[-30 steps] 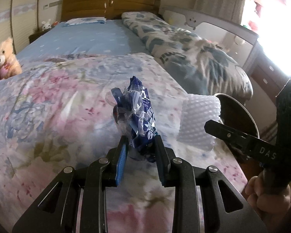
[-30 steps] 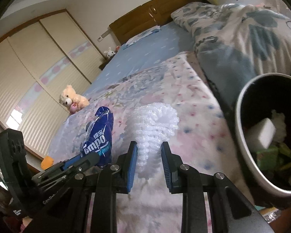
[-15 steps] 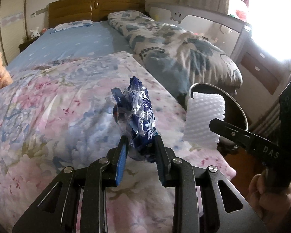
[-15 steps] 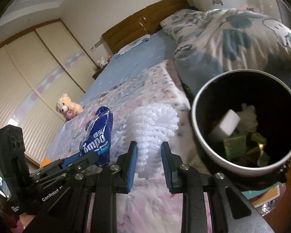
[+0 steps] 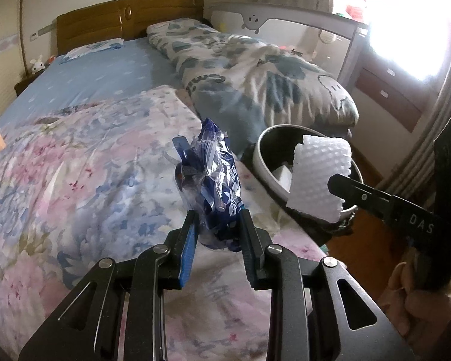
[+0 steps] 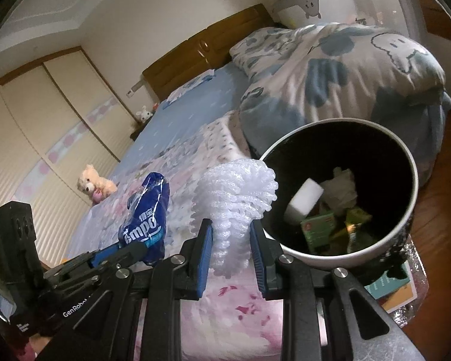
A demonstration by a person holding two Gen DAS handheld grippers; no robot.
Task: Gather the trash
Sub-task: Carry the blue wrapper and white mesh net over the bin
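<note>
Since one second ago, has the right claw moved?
Yes. The right claw, holding the foam net, moved rightward, closer to the trash bin.

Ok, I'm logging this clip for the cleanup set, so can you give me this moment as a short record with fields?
setting: bedroom, flowered quilt on the bed
left gripper: shut on blue wrapper
right gripper: shut on white foam net
bin: open, beside the bed
bin contents: white block, crumpled paper, green packets
foam net position: held up near the bin's rim
also in view: teddy bear
</note>
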